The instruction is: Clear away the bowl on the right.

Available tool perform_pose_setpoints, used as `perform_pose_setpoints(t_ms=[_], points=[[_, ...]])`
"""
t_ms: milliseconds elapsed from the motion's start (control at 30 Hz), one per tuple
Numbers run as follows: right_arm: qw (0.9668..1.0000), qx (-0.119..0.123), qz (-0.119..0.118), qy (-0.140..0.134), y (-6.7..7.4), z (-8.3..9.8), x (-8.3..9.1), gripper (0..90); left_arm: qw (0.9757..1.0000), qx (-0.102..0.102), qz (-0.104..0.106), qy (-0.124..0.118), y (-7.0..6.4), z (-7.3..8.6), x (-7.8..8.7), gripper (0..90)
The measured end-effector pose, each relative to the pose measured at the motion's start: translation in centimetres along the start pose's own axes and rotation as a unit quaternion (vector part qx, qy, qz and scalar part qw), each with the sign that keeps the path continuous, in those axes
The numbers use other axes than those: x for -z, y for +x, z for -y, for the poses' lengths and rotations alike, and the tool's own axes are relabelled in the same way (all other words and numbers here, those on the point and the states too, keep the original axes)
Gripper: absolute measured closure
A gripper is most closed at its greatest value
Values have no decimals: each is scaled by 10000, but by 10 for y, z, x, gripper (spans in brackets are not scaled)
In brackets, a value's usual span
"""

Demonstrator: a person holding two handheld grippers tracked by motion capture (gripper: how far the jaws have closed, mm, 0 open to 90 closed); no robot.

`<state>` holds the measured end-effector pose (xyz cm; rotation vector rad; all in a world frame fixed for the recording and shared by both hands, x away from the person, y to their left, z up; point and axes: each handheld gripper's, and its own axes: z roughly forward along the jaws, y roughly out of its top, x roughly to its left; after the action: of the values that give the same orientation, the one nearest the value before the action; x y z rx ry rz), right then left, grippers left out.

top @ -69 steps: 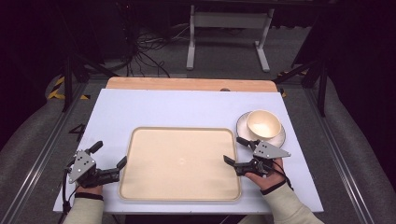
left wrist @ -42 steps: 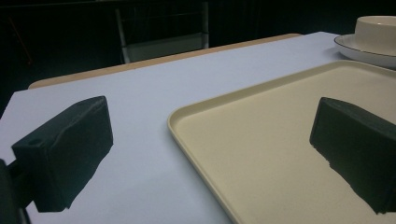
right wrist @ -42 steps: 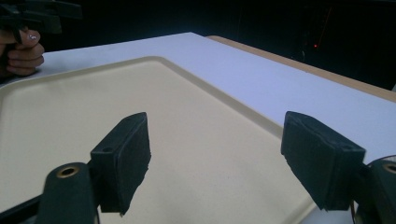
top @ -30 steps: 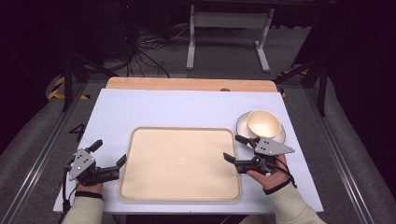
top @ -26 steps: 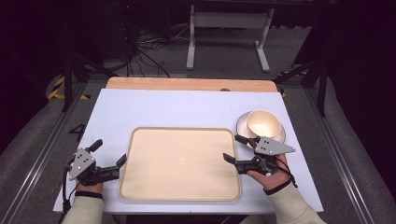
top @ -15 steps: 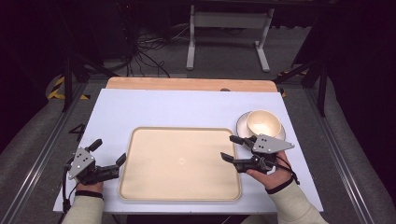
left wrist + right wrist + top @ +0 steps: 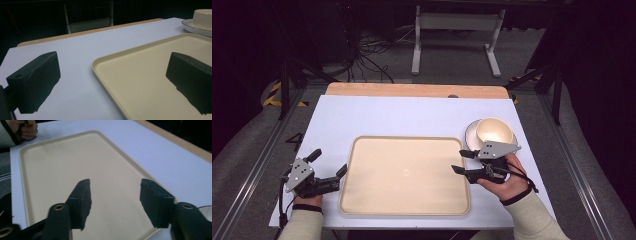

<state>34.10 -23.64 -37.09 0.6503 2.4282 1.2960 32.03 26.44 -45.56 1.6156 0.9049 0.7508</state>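
Note:
A beige tray (image 7: 404, 175) lies in the middle of the white table top (image 7: 412, 117). My left gripper (image 7: 329, 161) is open at the tray's left edge. In the left gripper view its gripper (image 7: 112, 72) straddles the tray's rim (image 7: 100, 72), one jaw over the table and one over the tray. My right gripper (image 7: 458, 161) hovers over the tray's right edge, open. In the right gripper view its gripper (image 7: 116, 192) has just been closing its jaws, with nothing between them and the tray (image 7: 62, 170) below.
A cream cup (image 7: 493, 131) stands on a white saucer (image 7: 471, 134) right behind the right hand; the cup (image 7: 203, 15) is also in the left gripper view. A wooden strip (image 7: 412, 90) runs along the table's far edge. A hand (image 7: 22, 130) rests beyond the tray.
The right gripper has risen a little over the tray's right edge and its jaws have narrowed. The left gripper, tray and cup have not moved.

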Motion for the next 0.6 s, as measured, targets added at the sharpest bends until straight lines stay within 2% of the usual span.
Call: perform_pose_setpoints(t_ms=[100,233,500,600], points=[[9998,54,-23,197,3,-2,2,523,10000,1,0,1,0,0,0,2],[9989,229,14,410,4,-6,3,545,10000,-4,0,0,0,0,0,2],[9958,353,70,842,-1,-10,3,539,10000,-3,3,11,0,0,0,2],[9943,279,-32,1032,-5,-12,2,532,10000,-5,-2,5,0,0,0,2]])
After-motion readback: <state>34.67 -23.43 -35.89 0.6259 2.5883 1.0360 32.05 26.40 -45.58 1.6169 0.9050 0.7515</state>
